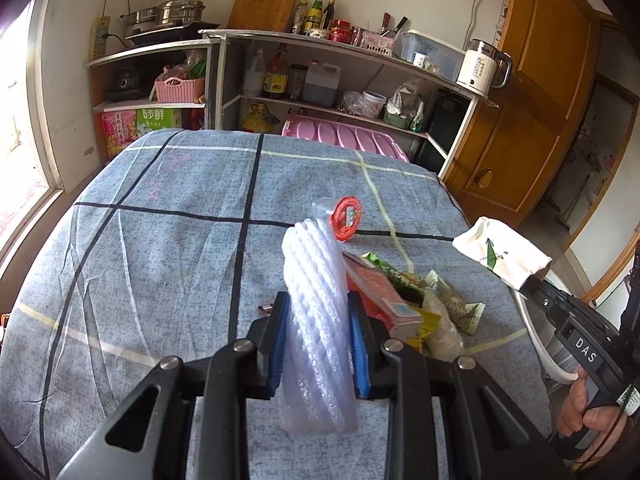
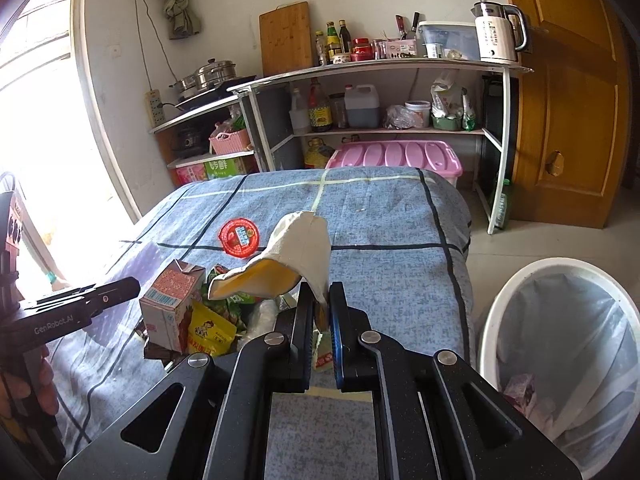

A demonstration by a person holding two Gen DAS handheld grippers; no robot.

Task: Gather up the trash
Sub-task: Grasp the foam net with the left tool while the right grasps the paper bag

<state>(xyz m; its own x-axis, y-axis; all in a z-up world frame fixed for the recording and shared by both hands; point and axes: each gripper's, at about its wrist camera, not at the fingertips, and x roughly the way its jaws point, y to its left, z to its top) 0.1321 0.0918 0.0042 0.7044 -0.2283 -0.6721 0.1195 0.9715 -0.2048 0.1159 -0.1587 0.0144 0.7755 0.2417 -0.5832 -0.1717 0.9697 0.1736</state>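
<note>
My left gripper (image 1: 318, 312) is shut on a roll of white foam wrap (image 1: 314, 304) and holds it upright above the table. My right gripper (image 2: 321, 304) is shut on a crushed white paper cup (image 2: 296, 252), also seen at the right of the left wrist view (image 1: 500, 256). A pile of trash lies on the blue checked tablecloth (image 1: 160, 240): a pink carton (image 2: 172, 300), a yellow snack bag (image 2: 210, 330), green wrappers (image 1: 456, 304) and a red round lid (image 2: 239, 237). A white bin (image 2: 560, 344) with a clear liner stands on the floor at the right.
Shelves (image 2: 380, 72) with bottles, pots and a kettle (image 2: 498, 32) stand behind the table. A pink storage box (image 2: 396, 156) sits under them. A wooden door (image 2: 572, 92) is at the right, a bright window (image 2: 36, 120) at the left.
</note>
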